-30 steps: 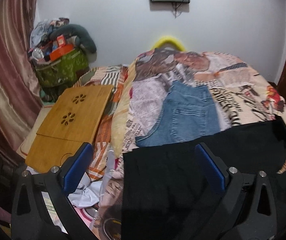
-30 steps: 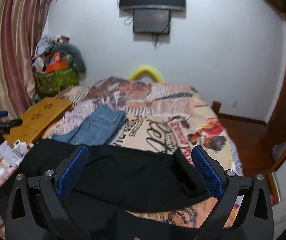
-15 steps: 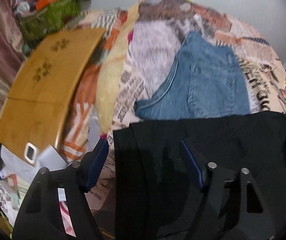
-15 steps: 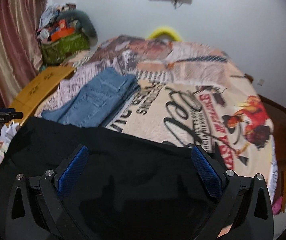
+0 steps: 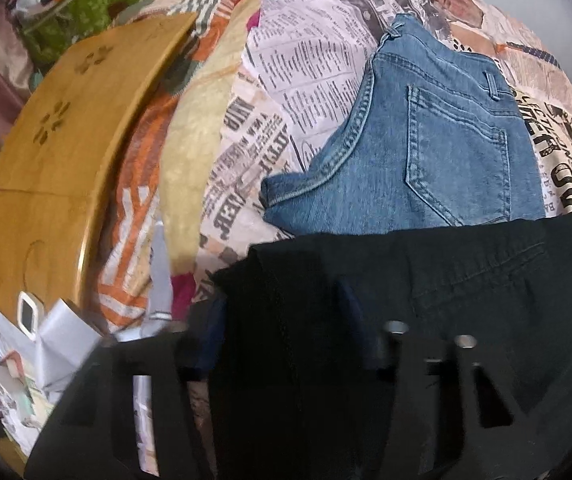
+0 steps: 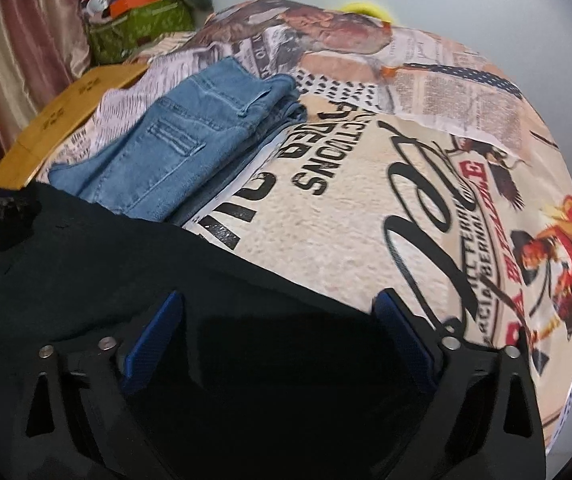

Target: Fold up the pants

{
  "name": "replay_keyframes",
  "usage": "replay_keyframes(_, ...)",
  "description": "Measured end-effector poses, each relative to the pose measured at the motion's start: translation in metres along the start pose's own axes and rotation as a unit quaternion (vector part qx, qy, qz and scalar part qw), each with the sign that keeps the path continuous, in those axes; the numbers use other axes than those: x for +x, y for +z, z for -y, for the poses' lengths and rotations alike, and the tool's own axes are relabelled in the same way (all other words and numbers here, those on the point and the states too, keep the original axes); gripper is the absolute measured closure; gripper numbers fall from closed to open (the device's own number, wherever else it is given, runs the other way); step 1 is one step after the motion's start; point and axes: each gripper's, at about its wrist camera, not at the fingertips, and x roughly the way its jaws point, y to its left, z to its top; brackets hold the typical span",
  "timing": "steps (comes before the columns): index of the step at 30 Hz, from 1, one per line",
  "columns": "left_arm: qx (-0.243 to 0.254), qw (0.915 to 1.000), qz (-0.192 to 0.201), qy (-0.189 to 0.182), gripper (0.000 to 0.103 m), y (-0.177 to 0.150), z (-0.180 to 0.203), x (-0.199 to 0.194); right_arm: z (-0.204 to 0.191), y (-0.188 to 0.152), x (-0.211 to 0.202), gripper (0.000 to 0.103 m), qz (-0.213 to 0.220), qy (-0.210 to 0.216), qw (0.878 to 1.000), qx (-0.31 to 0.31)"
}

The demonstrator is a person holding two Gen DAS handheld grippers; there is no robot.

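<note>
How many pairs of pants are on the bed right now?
2. Black pants lie across the near edge of the bed, under both grippers. Folded blue jeans sit behind them, farther up the printed bedspread. Whether the jeans stack hides more cannot be told.

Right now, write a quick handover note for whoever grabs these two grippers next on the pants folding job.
Left gripper: jaws closing around the left edge of the black fabric pants; a firm pinch is not clear.
Right gripper: jaws wide, closing, over the pants, not pinching.
Pants lie spread across the near edge of the printed newspaper-pattern bedspread.
Folded blue denim jeans sit behind them, already done.
Left: grip both sides, then fold the black pair.
</note>
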Motion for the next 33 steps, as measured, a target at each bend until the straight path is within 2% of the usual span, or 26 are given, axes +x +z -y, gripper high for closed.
replay_keyframes(4,0.009,0.9999,0.005,0.006,0.077,0.001,0.002,-0.004,-0.006,0.002,0.004,0.023,0.012,-0.015,1.0,-0.024)
replay_keyframes(6,0.012,0.9999,0.009,0.006,0.083,0.0,0.003,-0.007,-0.006,0.003,0.005,0.037,0.015,-0.009,0.999,-0.027)
replay_keyframes(8,0.014,0.9998,0.014,0.006,0.088,-0.001,0.005,-0.011,-0.011,0.001,0.003,0.045,0.016,-0.008,0.999,-0.028)
replay_keyframes(10,0.019,0.9996,0.018,0.015,0.09,-0.002,0.009,-0.016,-0.015,0.0,0.001,0.058,0.015,-0.005,0.999,-0.03)
replay_keyframes(12,0.029,0.9989,0.027,0.025,0.091,-0.003,0.012,-0.025,-0.019,-0.002,-0.002,0.078,0.009,-0.007,0.999,-0.033)
replay_keyframes(13,0.033,0.9986,0.032,0.028,0.091,-0.004,0.013,-0.03,-0.022,-0.004,-0.003,0.083,0.004,-0.008,0.999,-0.032)
replay_keyframes(14,0.035,0.9982,0.038,0.03,0.091,-0.005,0.014,-0.036,-0.024,-0.005,-0.005,0.092,-0.002,-0.003,1.0,-0.029)
replay_keyframes(18,0.038,0.9962,0.073,0.03,0.092,-0.006,0.018,-0.071,-0.029,-0.012,-0.016,0.097,0.001,0.001,1.0,-0.015)
replay_keyframes(24,0.02,0.9915,0.123,0.035,0.092,0.002,0.016,-0.121,-0.032,-0.002,-0.065,0.097,0.073,-0.039,0.997,-0.003)
replay_keyframes(27,0.011,0.9887,0.146,0.033,0.092,0.008,0.015,-0.141,-0.029,0.008,-0.092,0.098,0.106,-0.043,0.993,0.009)
replay_keyframes(33,0.009,0.9863,0.161,0.032,0.094,-0.001,0.013,-0.167,-0.043,0.001,-0.13,0.098,0.133,-0.049,0.99,0.006)
